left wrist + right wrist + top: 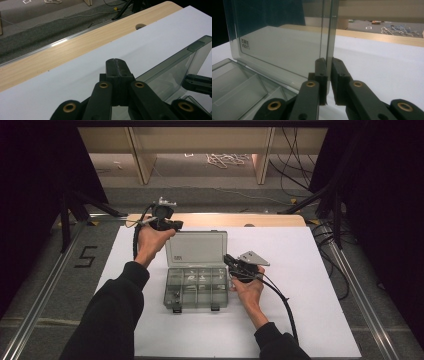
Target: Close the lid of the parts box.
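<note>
Center of the high view, on the white tabletop (310,270), sits a clear compartment box (196,287), lid (196,248) upright; right hand-held gripper (229,260) pinches the lid's edge; left hand-held gripper (176,224), upper left, is clenched on nothing.

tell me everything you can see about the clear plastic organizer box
The organizer box is smoky, see-through plastic, a shallow tray split into small compartments, with two dark latches on its near edge. Its hinged lid stands open, roughly upright, with a small label in one corner. It sits on the white sheet covering the table. The right tongs straddle the lid's side edge; the left tongs, shut, are at its other side.
</note>
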Tool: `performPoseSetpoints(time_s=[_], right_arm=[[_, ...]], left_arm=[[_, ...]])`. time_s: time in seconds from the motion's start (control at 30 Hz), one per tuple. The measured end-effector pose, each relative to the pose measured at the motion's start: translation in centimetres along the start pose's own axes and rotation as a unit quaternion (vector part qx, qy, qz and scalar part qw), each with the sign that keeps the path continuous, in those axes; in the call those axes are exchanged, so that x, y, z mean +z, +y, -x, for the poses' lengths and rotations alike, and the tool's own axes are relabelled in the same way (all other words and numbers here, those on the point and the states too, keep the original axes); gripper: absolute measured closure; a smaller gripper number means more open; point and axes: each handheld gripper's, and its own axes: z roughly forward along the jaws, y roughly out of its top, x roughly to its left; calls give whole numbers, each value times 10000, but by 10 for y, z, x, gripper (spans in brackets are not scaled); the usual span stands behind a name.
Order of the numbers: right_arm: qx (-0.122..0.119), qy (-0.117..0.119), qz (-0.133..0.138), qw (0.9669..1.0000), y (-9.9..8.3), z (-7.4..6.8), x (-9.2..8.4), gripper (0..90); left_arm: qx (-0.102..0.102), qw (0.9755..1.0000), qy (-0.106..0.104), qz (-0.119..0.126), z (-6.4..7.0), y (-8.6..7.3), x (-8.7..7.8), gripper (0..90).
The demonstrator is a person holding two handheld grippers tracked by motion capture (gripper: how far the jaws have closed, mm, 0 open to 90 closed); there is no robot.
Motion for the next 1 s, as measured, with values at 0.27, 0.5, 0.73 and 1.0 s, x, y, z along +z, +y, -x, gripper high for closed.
performPoseSetpoints(time_s=[0.27, 0.5, 0.73, 1.0], right_arm=[[-66, -16, 83, 9999, 0, 0, 1, 840], [-56, -17, 77, 10000, 0, -2, 2, 838], [-179, -54, -7, 9998, 3, -2, 2, 795], [144, 72, -385, 9991, 16, -8, -8, 475]], left_arm=[[-66, 9999, -60, -148, -1, 0, 3, 898], [-33, 9997, -34, -220, 2, 2, 6, 899], [-44, 9997, -52, -238, 4, 2, 4, 899], [81, 9995, -115, -295, 8, 1, -4, 899]])
